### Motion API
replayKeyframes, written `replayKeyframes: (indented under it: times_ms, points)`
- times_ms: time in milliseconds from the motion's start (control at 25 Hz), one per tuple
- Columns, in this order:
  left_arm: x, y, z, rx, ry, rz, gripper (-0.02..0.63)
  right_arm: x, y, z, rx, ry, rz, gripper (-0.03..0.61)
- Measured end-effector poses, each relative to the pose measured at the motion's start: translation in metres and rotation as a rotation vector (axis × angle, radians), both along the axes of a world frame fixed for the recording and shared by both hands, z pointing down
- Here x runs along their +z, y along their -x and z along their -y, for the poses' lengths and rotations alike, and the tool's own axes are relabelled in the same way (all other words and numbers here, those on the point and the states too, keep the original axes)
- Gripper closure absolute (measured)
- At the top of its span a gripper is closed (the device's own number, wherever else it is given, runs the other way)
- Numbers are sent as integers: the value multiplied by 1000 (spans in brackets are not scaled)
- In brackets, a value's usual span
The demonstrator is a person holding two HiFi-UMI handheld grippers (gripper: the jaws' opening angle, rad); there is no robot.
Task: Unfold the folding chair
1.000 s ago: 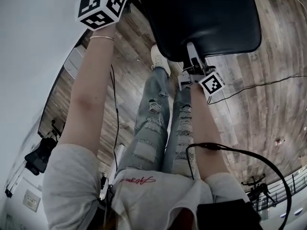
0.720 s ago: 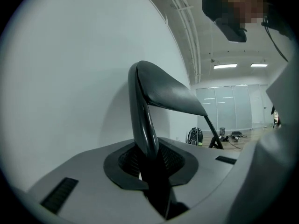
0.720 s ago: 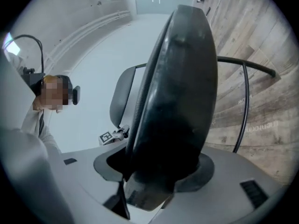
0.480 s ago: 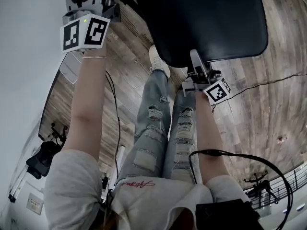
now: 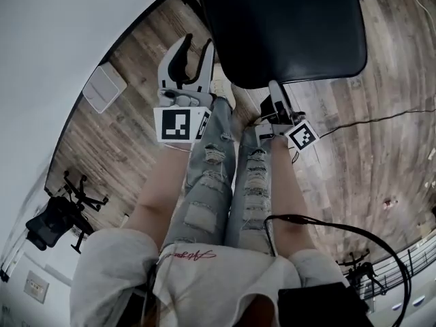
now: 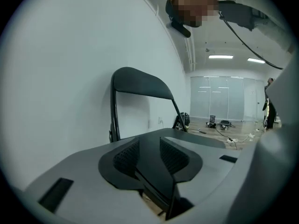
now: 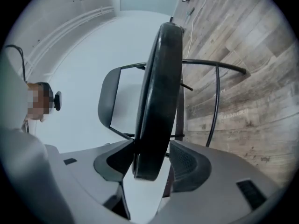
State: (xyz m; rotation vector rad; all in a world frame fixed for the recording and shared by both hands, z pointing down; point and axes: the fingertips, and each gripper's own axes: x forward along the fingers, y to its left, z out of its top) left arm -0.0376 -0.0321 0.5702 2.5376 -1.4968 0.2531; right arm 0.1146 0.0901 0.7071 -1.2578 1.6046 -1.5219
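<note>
The black folding chair stands open on the wood floor, its seat (image 5: 279,26) filling the top of the head view. Its curved backrest (image 6: 140,83) shows ahead in the left gripper view. My left gripper (image 5: 189,50) hangs beside the seat's left edge, clear of the chair. Its jaws are closing, still apart, with nothing between them. My right gripper (image 5: 274,94) sits at the seat's front edge (image 7: 156,101), which runs between its pads. A gap shows beside the right pad (image 7: 189,164), so the jaws stand open around the edge.
The person's legs in torn jeans (image 5: 218,176) stand just before the chair. A cable (image 5: 381,118) crosses the floor at the right. A white panel (image 5: 102,87) leans at the white wall on the left. A black wheeled stand (image 5: 61,216) is at the lower left.
The left gripper has come away from the chair's upper left, swung down and right to beside the seat, and its jaws have parted. The right gripper has stayed at the seat's front edge.
</note>
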Motion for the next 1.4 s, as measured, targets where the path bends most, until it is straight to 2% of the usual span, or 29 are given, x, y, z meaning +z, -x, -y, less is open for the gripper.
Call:
replayKeyframes:
  times_ms: [40, 120, 240, 360, 440, 480, 680, 840, 1000, 1120, 1400]
  points:
    - [1, -8, -7, 0, 18, -11, 479, -3, -6, -11, -1, 24, -69, 339]
    - [-10, -22, -15, 9, 19, -25, 554, -26, -18, -26, -14, 37, -283, 560]
    - [-48, -47, -25, 45, 1, -43, 574, -114, -29, -10, -33, -103, -614, 561]
    - [-102, -73, -23, 54, -41, -66, 586, -221, -30, 36, -39, -341, -987, 561]
    - [-144, -83, -19, 34, -77, -88, 592, -285, -22, 65, -73, -486, -1164, 561]
    - [-165, -87, -20, 25, -88, -98, 594, -314, -20, 74, -75, -520, -1210, 561]
    - [-279, -97, -51, 4, -144, -138, 595, -446, -16, 74, -68, -660, -1270, 561]
    - [-347, -104, -77, 23, -209, -140, 595, -495, -22, 46, -83, -684, -1259, 561]
    - [-374, -105, -93, 48, -242, -154, 595, -513, -20, 33, -89, -704, -1243, 561]
    - [-376, -102, -99, 52, -237, -172, 595, -519, -15, 27, -87, -703, -1228, 561]
    - [-390, -94, -101, 66, -280, -188, 595, -522, 1, 17, -94, -700, -1237, 561]
